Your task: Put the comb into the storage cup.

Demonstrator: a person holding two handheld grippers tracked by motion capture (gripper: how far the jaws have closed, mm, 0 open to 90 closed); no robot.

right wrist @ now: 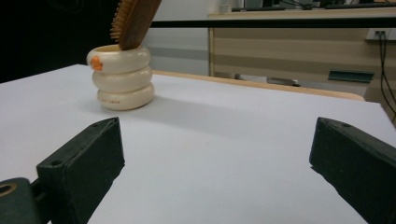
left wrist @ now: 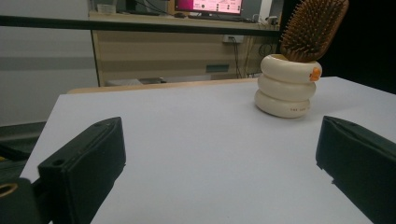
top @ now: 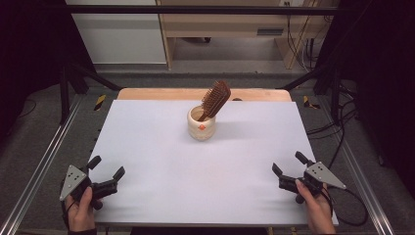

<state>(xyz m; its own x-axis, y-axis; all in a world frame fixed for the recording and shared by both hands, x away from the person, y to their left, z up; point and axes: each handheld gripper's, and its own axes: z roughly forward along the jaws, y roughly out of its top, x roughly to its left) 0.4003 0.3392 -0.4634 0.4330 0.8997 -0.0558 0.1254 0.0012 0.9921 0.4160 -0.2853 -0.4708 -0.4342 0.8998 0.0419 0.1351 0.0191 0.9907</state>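
While you rest both hands at the near edge of the white worktop [top: 161, 161], your left gripper [top: 106, 168] and right gripper [top: 288, 163] have their jaws spread wide, gripping nothing. The wooden hairbrush [top: 216, 98] stands tilted, handle down, in the cream ribbed cup [top: 201, 126] toward the far middle.

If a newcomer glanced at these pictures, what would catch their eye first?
Probably the wooden hairbrush, standing tilted, bristle head up, in a cream ringed cup toward the far middle of the white table. Next, the left claw and right claw, both open, at the near corners.
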